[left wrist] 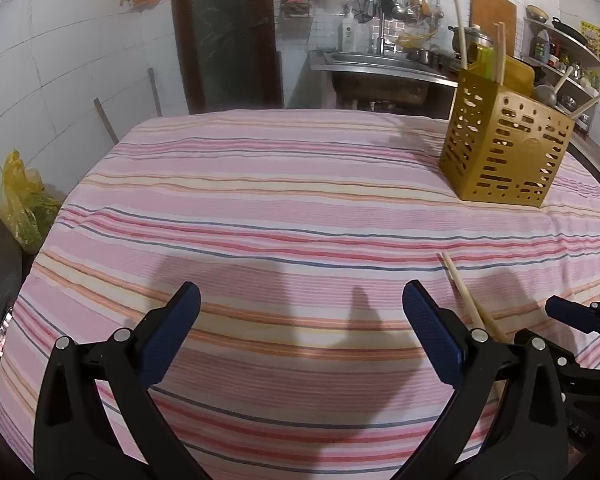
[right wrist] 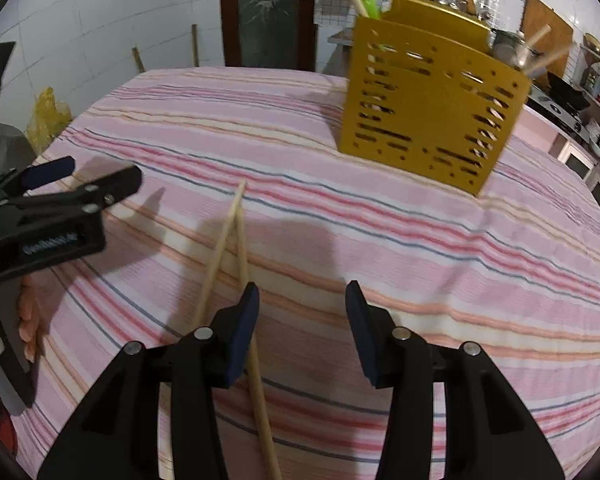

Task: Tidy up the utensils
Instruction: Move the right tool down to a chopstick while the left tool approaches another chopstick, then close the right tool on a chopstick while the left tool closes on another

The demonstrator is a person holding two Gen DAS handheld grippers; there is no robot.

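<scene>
A gold perforated utensil holder [left wrist: 504, 148] [right wrist: 428, 108] stands on the striped tablecloth at the far right, with several wooden chopsticks [left wrist: 500, 52] sticking out of it. Two loose chopsticks [right wrist: 228, 240] [left wrist: 470, 300] lie crossed on the cloth. My right gripper [right wrist: 302, 312] hovers over their near ends. Its jaws stand apart and nothing is pinched; one chopstick runs under the left finger [right wrist: 242, 332]. My left gripper [left wrist: 300, 308] is wide open with nothing in it, just left of the chopsticks. Each gripper shows in the other's view [right wrist: 104, 170] [left wrist: 592, 312].
The table [left wrist: 260, 208] wears a pink striped cloth. A yellow plastic bag [left wrist: 20, 204] sits at its left edge by the tiled wall. Behind are a dark door [left wrist: 224, 32], a steel sink [left wrist: 380, 68] with hanging utensils, and shelves [left wrist: 560, 52] at right.
</scene>
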